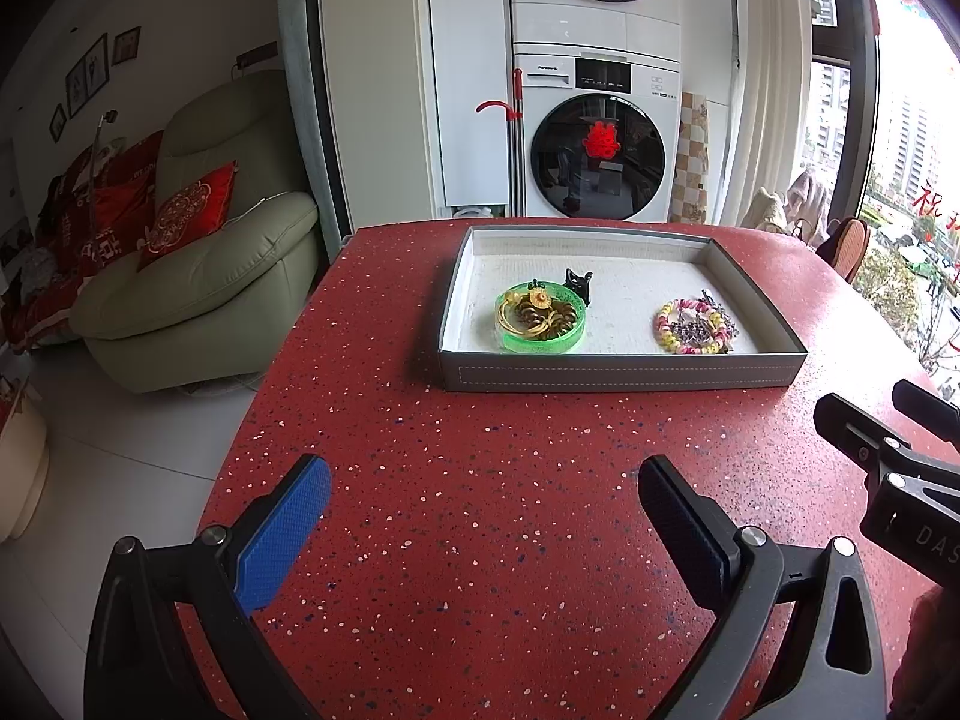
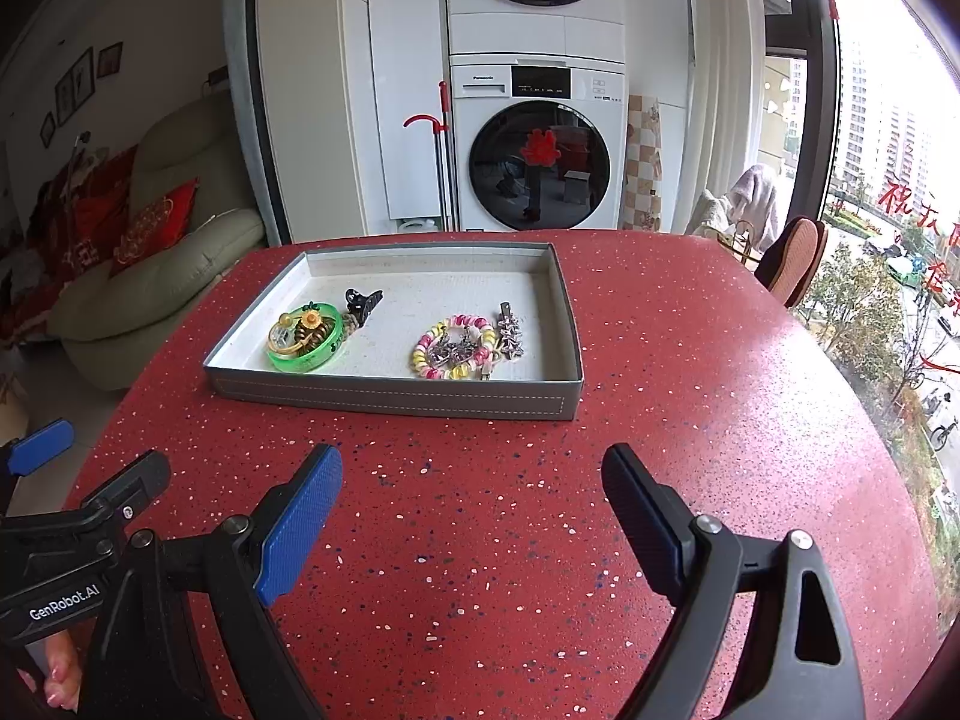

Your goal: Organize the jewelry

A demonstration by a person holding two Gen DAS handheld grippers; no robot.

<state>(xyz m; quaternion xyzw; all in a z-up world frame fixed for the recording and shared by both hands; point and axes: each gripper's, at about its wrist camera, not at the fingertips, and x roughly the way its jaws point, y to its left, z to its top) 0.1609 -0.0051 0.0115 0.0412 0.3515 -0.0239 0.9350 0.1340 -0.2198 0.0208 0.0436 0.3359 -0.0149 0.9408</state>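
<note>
Lying beyond both spread claws [image 1: 483,501] [image 2: 471,492]: jewelry tray [image 2: 390,399].

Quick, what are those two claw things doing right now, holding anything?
Left gripper: open, holding nothing.
Right gripper: open, holding nothing.

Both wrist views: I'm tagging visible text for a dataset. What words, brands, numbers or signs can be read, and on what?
"Panasonic" on the lower washing machine, small but legible.
"GenRobot.AI" on the left tongs' body, seen from the right wrist.
"DAS", cut off by the frame edge, on the right tongs' body, seen from the left wrist.
Red characters on the window: too blurred to read.
Washer display and button labels: too small.
</note>
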